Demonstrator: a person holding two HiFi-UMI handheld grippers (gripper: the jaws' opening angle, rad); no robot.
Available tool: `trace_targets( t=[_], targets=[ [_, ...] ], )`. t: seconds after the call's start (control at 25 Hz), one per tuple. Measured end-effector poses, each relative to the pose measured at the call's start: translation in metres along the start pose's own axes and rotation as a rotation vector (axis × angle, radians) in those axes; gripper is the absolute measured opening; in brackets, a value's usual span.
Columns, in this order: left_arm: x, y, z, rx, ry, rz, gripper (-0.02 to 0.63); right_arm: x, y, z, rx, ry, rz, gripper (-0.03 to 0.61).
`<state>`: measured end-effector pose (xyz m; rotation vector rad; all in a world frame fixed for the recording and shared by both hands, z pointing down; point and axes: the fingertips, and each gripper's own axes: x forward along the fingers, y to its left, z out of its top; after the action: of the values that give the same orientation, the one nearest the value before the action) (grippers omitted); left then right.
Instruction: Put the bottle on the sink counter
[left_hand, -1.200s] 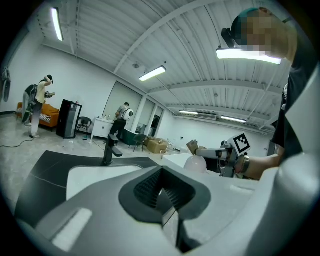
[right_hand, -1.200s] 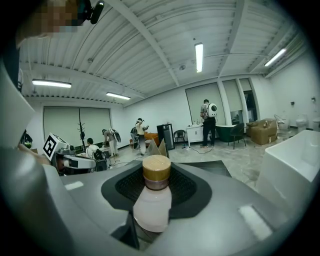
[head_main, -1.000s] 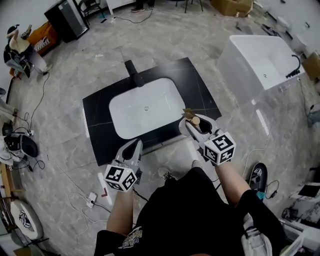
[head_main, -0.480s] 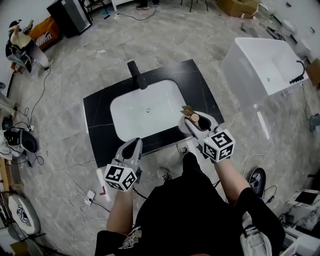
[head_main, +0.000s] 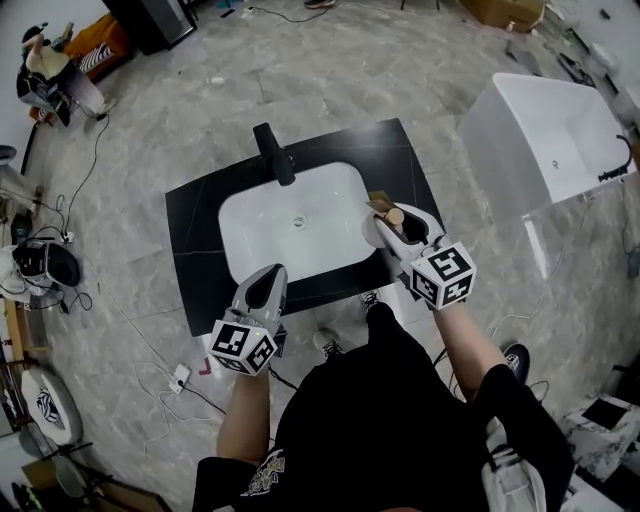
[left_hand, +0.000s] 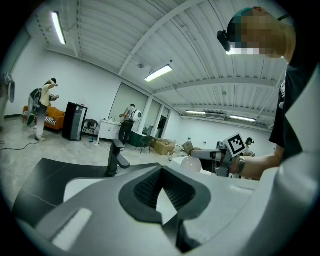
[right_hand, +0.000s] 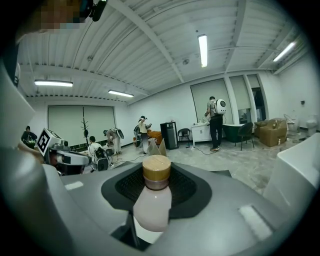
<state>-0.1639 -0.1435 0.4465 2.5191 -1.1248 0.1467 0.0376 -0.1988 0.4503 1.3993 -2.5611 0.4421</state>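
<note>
Head view: a pale, wooden-capped bottle (head_main: 394, 216) is clamped between the jaws of the right gripper (head_main: 392, 225), above the right side of the black sink counter (head_main: 195, 215), beside the white basin (head_main: 285, 235). The left gripper (head_main: 268, 280) is held at the counter's front edge, jaws together and empty.

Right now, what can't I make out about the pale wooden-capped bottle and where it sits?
- Pale wooden-capped bottle: its base, right gripper view, sunk behind the right gripper's grey jaws; head view shows only the cap.
- Black sink counter: the patch under the bottle, head view, covered by that gripper, so contact is unclear.
- Tan folded thing beyond the cap: too small to identify in either view.
</note>
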Motion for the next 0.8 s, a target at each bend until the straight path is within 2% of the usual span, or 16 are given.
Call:
trace_targets(
  t=[0.48,0.8],
  targets=[
    [0.067,-0.002,0.009,-0.003,0.034,-0.001,0.000,0.044,-0.071,-0.001,-0.028,0.028,0.003,0.160],
    [0.110,-0.001,-0.006,-0.024,0.055,-0.012,0.000,0.075,-0.119,-0.014,-0.022,0.051,0.002,0.160]
  ],
)
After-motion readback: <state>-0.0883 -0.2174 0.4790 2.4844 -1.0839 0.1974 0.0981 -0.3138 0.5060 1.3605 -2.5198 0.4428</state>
